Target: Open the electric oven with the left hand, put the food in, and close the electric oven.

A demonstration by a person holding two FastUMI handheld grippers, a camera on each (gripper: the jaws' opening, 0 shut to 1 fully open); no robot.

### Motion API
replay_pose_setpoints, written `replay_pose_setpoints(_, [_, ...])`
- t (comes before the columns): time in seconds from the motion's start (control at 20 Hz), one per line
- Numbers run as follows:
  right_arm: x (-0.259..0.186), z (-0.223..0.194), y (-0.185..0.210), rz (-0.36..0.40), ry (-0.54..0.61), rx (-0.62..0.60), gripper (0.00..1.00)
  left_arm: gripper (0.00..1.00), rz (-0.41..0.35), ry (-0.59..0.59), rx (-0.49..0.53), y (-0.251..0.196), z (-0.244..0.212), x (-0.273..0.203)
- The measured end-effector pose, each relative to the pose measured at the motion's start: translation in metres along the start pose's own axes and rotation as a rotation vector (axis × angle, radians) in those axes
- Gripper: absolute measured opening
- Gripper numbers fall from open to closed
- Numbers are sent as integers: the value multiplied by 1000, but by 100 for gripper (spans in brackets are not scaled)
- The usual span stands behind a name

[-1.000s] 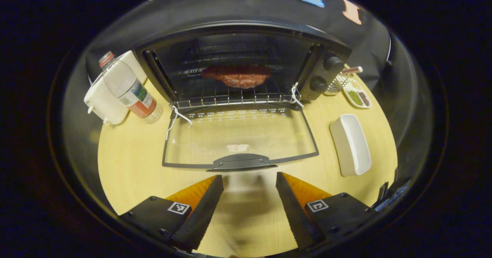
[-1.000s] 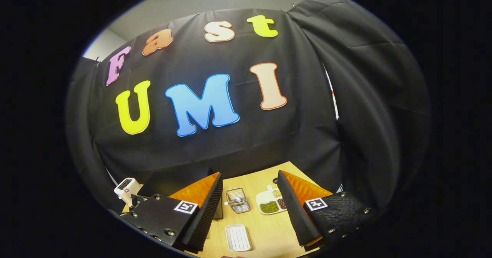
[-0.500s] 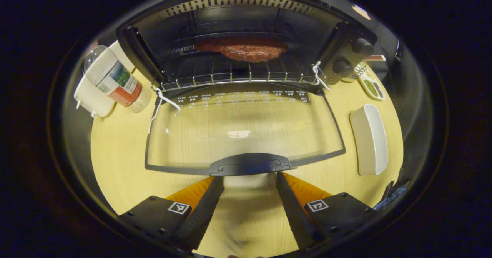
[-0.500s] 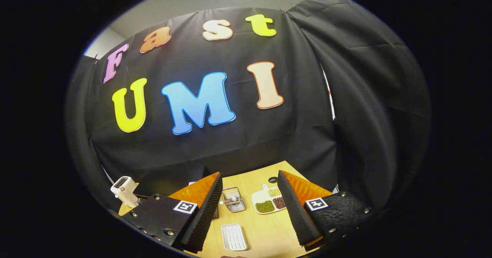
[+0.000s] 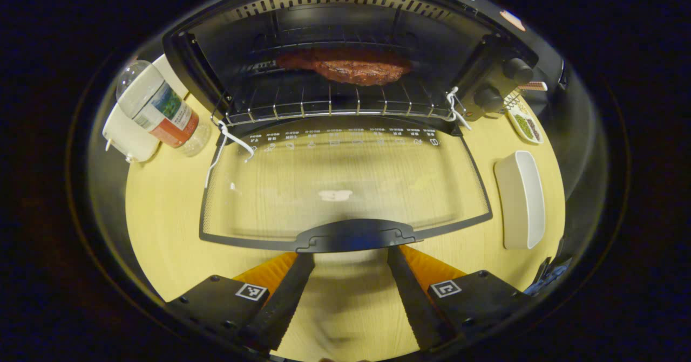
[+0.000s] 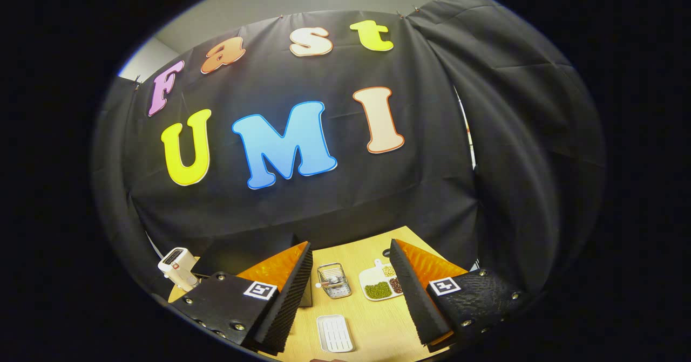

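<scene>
Left gripper view: looks down and forward over a pale wooden table [image 5: 162, 227] at the electric oven [image 5: 345, 54].
Oven door: the glass door [image 5: 345, 189] is folded all the way down and lies flat toward the camera, with its dark handle [image 5: 356, 236] at the near edge.
Food: a reddish-brown slab of meat [image 5: 348, 66] rests on the wire rack [image 5: 334, 103] inside the open oven cavity.
Left gripper [image 5: 350, 255]: its two fingers stand apart with nothing between them; their tips reach just under the door handle, and whether they touch it cannot be told.
Oven knobs: two dark knobs [image 5: 505, 84] sit on the panel at the right of the cavity.
Left of the oven: a clear plastic bottle [image 5: 156, 111] with a coloured label leans against a white appliance [image 5: 127, 135].
Right of the oven: a white oblong dish [image 5: 518, 200] lies on the table beside the door, and farther back a small plate of beans [image 5: 524, 125].

Right gripper view: tilted up toward the booth wall, with a strip of the table low down.
Right gripper [image 6: 351, 254]: fingers spread wide, nothing held, raised clear of the table.
Between the fingers, farther off: a small wire basket [image 6: 333, 280], a white divided plate with green and dark beans [image 6: 382, 285], and a white ridged tray [image 6: 334, 333] nearer the camera.
Far left: a white device [image 6: 178, 265] stands by the table edge.
</scene>
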State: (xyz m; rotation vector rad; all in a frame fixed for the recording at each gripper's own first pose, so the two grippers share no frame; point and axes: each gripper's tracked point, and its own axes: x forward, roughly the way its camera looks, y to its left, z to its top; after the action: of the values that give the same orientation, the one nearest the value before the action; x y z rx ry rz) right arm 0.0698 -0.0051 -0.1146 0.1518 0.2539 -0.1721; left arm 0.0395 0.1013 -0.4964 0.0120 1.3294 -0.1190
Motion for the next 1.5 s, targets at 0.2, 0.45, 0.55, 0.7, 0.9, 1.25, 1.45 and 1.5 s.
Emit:
replay_pose_setpoints(0.2, [-2,1,10,20,-5,0,87,94,-9,-54,-3,-2,3,-21])
replay_pose_setpoints(0.45, [-4,4,25,55,-12,-4,87,94,-26,-118,-13,-3,11,-46])
replay_pose_setpoints(0.55, [-5,6,30,67,-17,-5,87,91,-28,-141,-14,-3,15,-54])
replay_pose_setpoints(0.7, [-8,10,32,75,-29,-11,87,96,-19,-168,4,-4,20,-63])
replay_pose_setpoints(0.9, [-10,13,26,69,-35,-6,87,94,-7,-188,16,-3,26,-69])
replay_pose_setpoints(1.25, [-15,11,14,54,-32,2,87,93,4,-202,17,-1,30,-73])
replay_pose_setpoints(1.45, [-14,12,8,52,-34,1,87,94,15,-221,20,0,37,-74])
replay_pose_setpoints(1.5, [-15,13,8,53,-34,3,87,94,19,-227,19,0,40,-75])
